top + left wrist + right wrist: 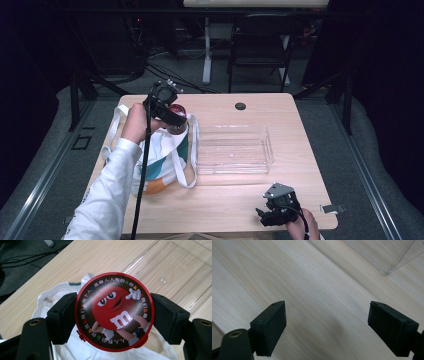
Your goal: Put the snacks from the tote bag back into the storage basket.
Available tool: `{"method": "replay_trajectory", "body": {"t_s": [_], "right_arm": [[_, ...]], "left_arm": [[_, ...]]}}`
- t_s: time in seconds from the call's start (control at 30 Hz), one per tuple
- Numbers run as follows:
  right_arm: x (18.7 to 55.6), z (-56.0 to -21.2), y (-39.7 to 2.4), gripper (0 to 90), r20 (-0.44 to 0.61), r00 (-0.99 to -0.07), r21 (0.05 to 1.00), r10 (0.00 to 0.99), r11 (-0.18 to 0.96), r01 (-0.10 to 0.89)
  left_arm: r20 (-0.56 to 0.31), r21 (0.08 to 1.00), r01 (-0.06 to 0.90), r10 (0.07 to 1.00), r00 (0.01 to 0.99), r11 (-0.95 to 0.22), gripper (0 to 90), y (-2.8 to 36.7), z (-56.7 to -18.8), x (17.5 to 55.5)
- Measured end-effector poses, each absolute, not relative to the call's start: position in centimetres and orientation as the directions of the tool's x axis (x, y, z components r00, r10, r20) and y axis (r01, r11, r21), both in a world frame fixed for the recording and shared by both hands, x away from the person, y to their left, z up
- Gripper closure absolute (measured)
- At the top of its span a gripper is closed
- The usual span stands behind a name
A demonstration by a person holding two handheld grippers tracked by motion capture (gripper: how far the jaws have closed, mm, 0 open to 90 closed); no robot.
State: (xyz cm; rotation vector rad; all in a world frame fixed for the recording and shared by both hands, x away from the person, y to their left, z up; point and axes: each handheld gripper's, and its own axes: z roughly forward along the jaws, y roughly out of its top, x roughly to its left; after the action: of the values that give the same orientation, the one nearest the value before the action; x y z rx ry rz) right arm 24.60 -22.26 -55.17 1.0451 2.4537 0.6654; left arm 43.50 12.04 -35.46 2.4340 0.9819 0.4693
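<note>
A round red tin [114, 312] with a red candy character and a white "m" on its lid sits between the two black pads of my left gripper [113, 317], which is shut on its rim. It hangs just above the mouth of a white tote bag [50, 296]. From above, the left gripper [172, 120] holds the tin [177, 111] over the bag [160, 160] at the table's left. My right gripper [327, 325] stands open over bare wood, nothing between its jaws. It rests near the table's front right edge [275, 212].
A clear plastic tray [232, 150] lies in the middle of the wooden table [300, 130], right of the bag; its corner [389, 271] lies beyond the right gripper. A small black disc [240, 106] sits near the far edge. A folding chair [260, 45] stands beyond the table.
</note>
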Motion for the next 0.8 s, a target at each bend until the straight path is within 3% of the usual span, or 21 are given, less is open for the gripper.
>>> {"method": "replay_trajectory", "body": {"t_s": [0.8], "right_arm": [[24.6, -55.1, -22.3, 14.7, -0.168, -0.649, 0.558, 0.742, 0.614, 0.558]], "left_arm": [[0.115, 0.529, 0.497, 0.639, 0.761, -0.687, 26.0, 6.6, -36.1, 43.4]]}}
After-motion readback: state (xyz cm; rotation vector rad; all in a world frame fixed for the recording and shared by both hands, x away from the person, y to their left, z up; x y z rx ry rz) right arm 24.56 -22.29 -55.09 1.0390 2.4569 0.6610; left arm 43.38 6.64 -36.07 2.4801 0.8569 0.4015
